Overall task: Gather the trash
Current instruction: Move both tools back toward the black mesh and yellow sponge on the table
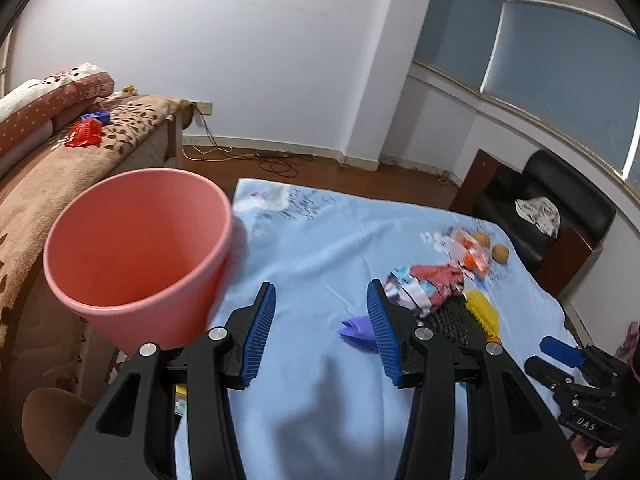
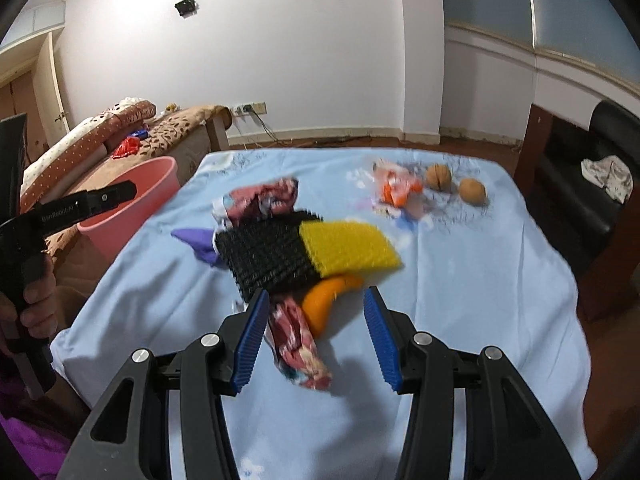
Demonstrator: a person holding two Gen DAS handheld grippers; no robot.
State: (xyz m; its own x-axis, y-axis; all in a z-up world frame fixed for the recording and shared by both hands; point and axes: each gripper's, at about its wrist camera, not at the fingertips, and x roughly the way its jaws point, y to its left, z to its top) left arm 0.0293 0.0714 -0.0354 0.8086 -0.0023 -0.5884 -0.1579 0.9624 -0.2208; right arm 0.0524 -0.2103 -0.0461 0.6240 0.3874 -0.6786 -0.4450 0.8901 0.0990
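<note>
Hovering both grippers over the blue sheet (image 2: 460, 280), jaws spread wide and empty. My right gripper (image 2: 316, 336) hangs above a crumpled red snack wrapper (image 2: 300, 344) beside an orange peel (image 2: 324, 304); my left gripper (image 1: 322, 330) sits near the pink bin (image 1: 136, 248) and a purple scrap (image 1: 354, 330).

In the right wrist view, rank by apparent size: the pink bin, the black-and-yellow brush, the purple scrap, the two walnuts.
1. black-and-yellow brush, largest
2. pink bin, partly hidden and farther off
3. purple scrap
4. two walnuts, alike in size
</note>
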